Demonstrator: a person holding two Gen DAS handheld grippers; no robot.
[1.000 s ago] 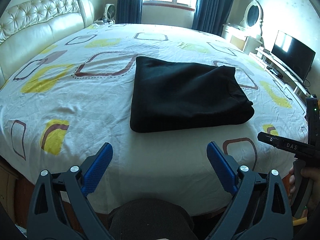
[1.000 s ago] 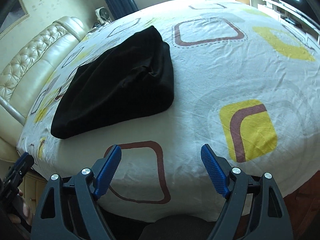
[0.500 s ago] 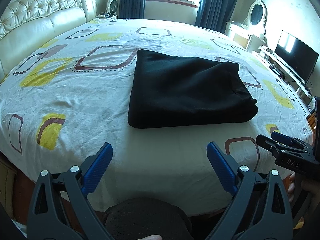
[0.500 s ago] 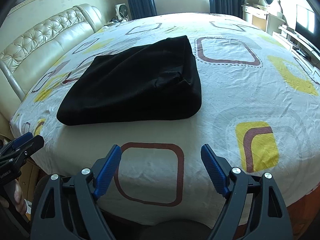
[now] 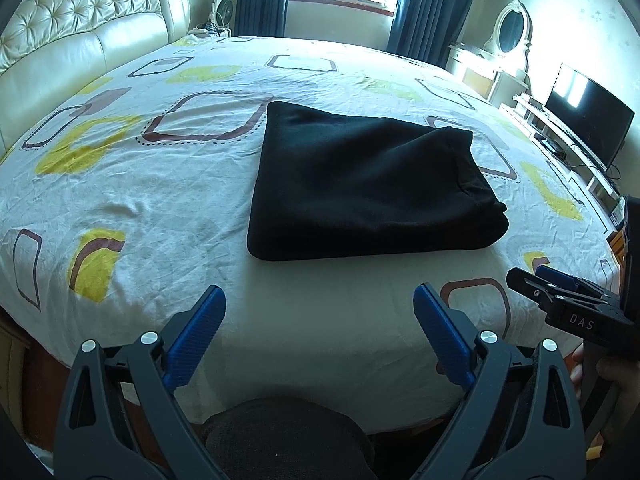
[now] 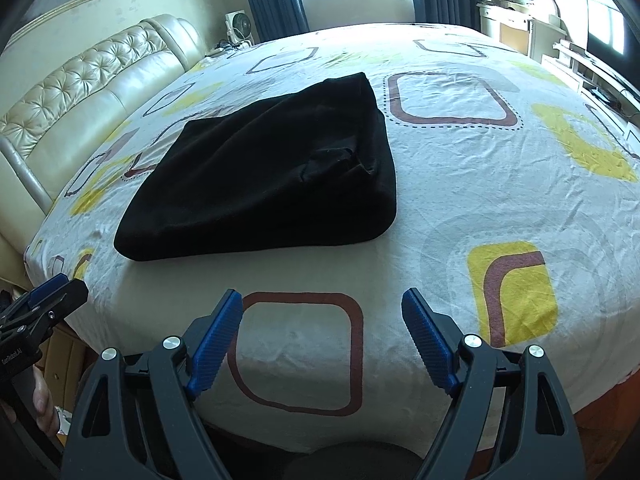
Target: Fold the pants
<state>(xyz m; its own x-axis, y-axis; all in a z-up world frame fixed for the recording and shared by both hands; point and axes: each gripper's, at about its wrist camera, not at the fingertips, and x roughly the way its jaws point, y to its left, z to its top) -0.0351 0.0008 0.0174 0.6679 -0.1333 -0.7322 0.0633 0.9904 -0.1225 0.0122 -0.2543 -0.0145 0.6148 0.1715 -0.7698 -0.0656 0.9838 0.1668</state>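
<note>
Black pants [image 5: 368, 184] [image 6: 272, 176] lie folded into a thick rectangle on the middle of the bed, the waistband end on the right side. My left gripper [image 5: 320, 320] hangs open over the bed's near edge, well short of the pants, nothing between its blue pads [image 5: 196, 332]. The right gripper [image 6: 322, 324] is open too, above the near edge to the right of the pants. Each gripper appears at the side of the other's view: the right one [image 5: 568, 300], the left one [image 6: 44, 304].
The bed [image 5: 160, 200] wears a white sheet with yellow and maroon squares. A cream tufted headboard [image 5: 80, 48] runs along the left. A vanity with mirror [image 5: 508, 44] and a TV [image 5: 588, 120] line the right wall. My knee [image 5: 288, 436] shows below the bed edge.
The right gripper has rolled level and drawn back a little, so the pants sit more squarely in its view. The left gripper's view has tipped slightly; the pants have not moved.
</note>
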